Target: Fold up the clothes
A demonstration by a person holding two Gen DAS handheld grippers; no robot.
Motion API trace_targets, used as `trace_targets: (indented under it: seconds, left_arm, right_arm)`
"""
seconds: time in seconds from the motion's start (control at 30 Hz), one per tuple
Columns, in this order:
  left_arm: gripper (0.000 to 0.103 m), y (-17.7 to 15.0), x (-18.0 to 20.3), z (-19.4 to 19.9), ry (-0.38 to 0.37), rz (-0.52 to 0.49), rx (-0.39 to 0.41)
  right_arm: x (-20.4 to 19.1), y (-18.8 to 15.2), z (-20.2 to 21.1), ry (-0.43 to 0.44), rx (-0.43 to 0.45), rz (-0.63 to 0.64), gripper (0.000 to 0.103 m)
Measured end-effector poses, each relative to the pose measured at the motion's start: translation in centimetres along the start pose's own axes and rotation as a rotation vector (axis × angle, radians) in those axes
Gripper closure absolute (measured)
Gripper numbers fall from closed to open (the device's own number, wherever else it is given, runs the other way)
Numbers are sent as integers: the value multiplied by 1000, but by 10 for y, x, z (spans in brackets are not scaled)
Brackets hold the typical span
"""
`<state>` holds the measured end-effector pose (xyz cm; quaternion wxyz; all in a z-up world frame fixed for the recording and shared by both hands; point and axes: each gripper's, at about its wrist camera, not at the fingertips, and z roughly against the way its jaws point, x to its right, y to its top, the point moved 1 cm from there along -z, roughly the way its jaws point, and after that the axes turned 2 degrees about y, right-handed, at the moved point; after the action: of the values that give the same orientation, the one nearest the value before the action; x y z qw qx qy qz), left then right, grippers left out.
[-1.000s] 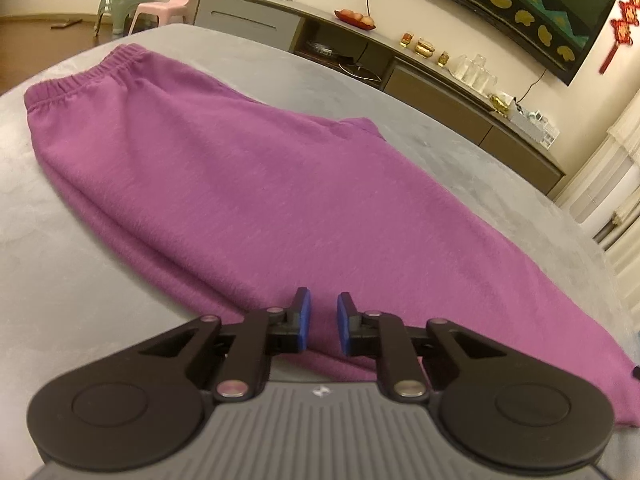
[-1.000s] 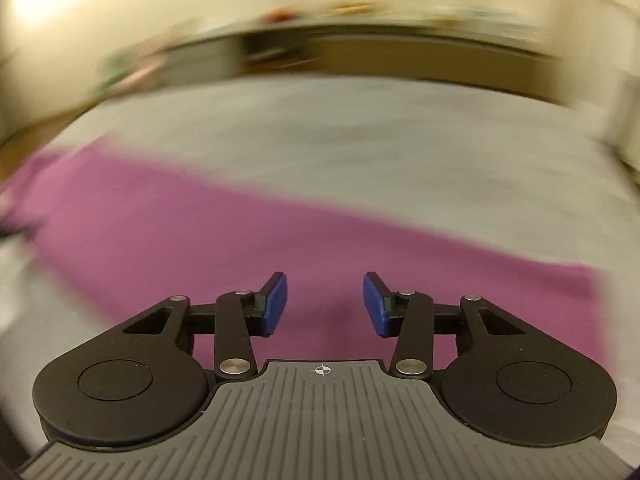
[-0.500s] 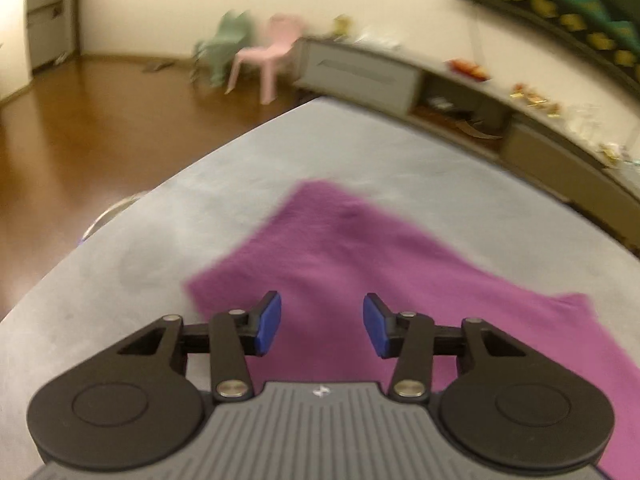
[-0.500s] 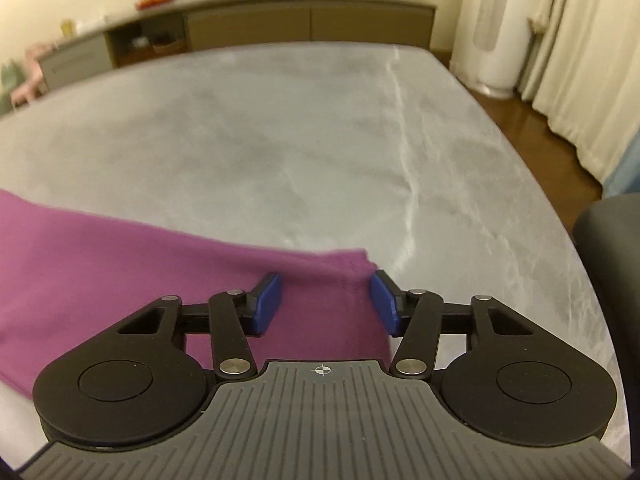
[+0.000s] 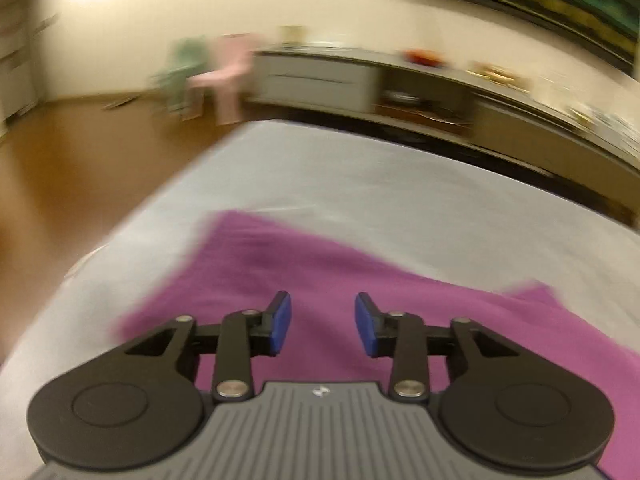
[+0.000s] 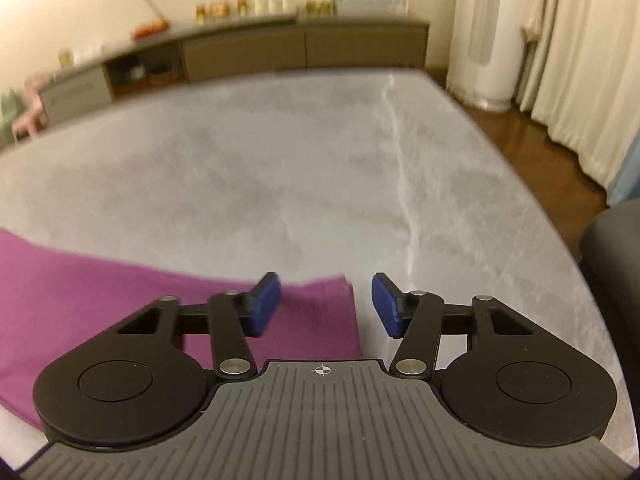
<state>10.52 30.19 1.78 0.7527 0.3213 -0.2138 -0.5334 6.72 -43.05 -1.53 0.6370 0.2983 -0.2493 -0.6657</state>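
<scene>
Big grey marble-look table (image 6: 320,168) takes up most of both views, and the purple pants (image 5: 360,292) are lying flat along its near side, stretched out lengthwise. One end sits under the left gripper (image 5: 323,324) and the other, the narrow hemmed end (image 6: 320,300), sits right at the right gripper (image 6: 326,306). Both grippers have their blue pads spread wide with nothing pinched between them, each hovering over its own end of the fabric. The left wrist view is pretty smeared, so I can't swear how flat the cloth is on that side, or whether it's already doubled over. What could go wrong from here, as I see it: the right gripper is centred almost on the very edge of the hem, with one pad over cloth and the other over bare table, so a pinch there might catch only a sliver and slip off when lifted. If there are two layers, grabbing just the top one would let it peel apart. And with the two ends so far apart, lifting one side faster than the other would skew any fold.
</scene>
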Motion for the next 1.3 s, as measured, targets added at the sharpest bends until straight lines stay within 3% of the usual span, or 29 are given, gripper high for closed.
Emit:
trace_targets:
  seconds: [0.1,0.2,0.33,0.47,0.53,0.6,0.67,0.77,0.9,0.97,1.0,1.03,1.1,1.3]
  left_arm:
    - [65,-4,24,-20,-10,-52,-63]
    - [64,-7,37,-40,-1,-74,-121]
    - [55,-5,30,-45,22,-53,-114]
    - [49,-3,34,-43,113,-70,-97]
    - [50,-2,38,-38,136,-79,-93]
    - [58,0,42,-30,136,-73,-90]
    - [61,3,46,-15,90,-46,-65]
    - [57,5,56,18,-44,14,-13]
    - [56,-3,82,35,-179,53,-32]
    - [56,-10,96,38,-208,45,-43]
    - [56,-13,104,39,-214,37,-46]
    - [56,-16,111,41,-223,33,-49]
    - [56,-22,122,44,-252,28,-52]
    - [56,-36,155,57,-307,-20,-49]
  right_arm:
    - [0,-13,14,44,-11,-31,49]
    - [-2,-30,4,38,-78,-3,51]
    - [6,-19,-22,-1,-51,16,48]
    - [-1,-2,-42,-31,-33,28,50]
    - [-7,3,-48,-48,-11,49,51]
    - [-8,8,-43,-49,11,37,54]
    - [-6,13,-31,-35,41,3,54]
    - [5,13,-3,45,106,-49,51]
    - [15,-1,-10,50,59,-54,50]
    - [12,0,-9,55,69,-37,52]
    - [10,1,-9,57,74,-28,61]
    - [8,1,-8,60,79,-19,80]
    - [5,3,-7,64,90,-2,94]
    - [-3,7,-6,70,116,48,98]
